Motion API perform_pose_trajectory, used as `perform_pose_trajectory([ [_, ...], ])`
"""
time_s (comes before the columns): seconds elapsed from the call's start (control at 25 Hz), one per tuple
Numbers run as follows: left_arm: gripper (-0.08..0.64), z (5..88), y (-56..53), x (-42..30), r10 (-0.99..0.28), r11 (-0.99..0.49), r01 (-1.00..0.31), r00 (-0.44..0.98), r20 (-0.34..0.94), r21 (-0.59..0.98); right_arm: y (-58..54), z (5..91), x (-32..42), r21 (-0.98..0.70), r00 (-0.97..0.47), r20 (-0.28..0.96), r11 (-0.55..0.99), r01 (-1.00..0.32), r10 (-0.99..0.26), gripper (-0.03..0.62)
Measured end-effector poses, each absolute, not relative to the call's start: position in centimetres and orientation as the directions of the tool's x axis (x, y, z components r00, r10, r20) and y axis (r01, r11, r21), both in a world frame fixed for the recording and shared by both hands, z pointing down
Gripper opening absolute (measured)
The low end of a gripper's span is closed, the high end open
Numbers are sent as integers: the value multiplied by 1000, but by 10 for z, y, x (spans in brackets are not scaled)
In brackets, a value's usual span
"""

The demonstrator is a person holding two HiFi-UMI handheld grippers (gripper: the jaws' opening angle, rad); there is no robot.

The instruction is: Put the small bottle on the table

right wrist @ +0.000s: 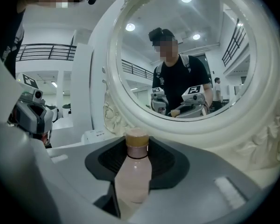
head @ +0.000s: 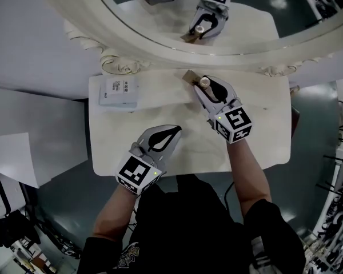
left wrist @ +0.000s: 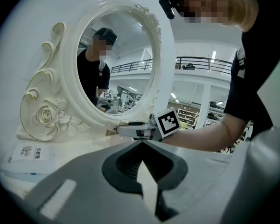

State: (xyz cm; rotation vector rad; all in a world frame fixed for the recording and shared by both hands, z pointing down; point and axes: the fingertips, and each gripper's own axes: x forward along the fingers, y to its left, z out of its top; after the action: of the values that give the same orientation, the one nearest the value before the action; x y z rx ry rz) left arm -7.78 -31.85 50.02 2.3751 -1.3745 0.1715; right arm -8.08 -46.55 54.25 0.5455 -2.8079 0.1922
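Frankly, read almost nothing. Noted a white box (head: 119, 91) lying flat just in front of the ornate cream mirror (head: 228, 55), toward its left end, with lines of dark print on the top face, too small to make out. Saw no label or brand on the small bottle (right wrist: 133, 171): pale pink body, dark ring at the neck, tan cap. Made out only black-and-white square markers on the cubes of both grippers.

Found the right gripper (head: 204, 85) clenched on that bottle, jaws pressed to its sides, bottle upright, directly before the mirror's lower rim near its middle and doubled in the glass. Could not tell whether the base touched the table (head: 268, 136). Spotted a small brown piece (head: 190, 75) between bottle and mirror, kind unclear. Found the left gripper (head: 176, 131) closed on nothing, tips together, farther out from the mirror and before its left-of-middle part, above the tabletop.

Saw a cream tabletop with a faint marbled look and rounded corners, the mirror standing along its far edge on a base with scrolls and a moulded rose (left wrist: 42, 113). Beyond the mirror, took in a bright white hall: a railed upper gallery, round ceiling lights, shelving in the distance. Around the table, noted a dark greenish floor (head: 314, 130).
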Motion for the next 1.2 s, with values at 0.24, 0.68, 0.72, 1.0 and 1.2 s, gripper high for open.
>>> perform_pose_trajectory([
  [0.24, 0, 500, -319, -81, -811, -440, -856, 509, 288, 272, -469, 541, -85, -59, -894, 271, 921, -386, -357, 163],
  [0.68, 0, 501, -317, -82, -807, -447, -850, 518, 285, 279, -470, 541, -87, -31, -897, 255, 924, -381, -361, 163],
  [0.72, 0, 501, -317, -83, -806, -448, -849, 519, 285, 280, -470, 541, -87, -29, -896, 255, 923, -383, -363, 164],
  [1.0, 0, 495, -311, -85, -806, -456, -843, 527, 269, 286, -469, 539, -82, -44, -881, 257, 906, -422, -398, 202],
  [1.2, 0, 491, -298, -84, -798, -471, -834, 542, 264, 289, -458, 535, -69, -64, -865, 256, 885, -461, -431, 201],
])
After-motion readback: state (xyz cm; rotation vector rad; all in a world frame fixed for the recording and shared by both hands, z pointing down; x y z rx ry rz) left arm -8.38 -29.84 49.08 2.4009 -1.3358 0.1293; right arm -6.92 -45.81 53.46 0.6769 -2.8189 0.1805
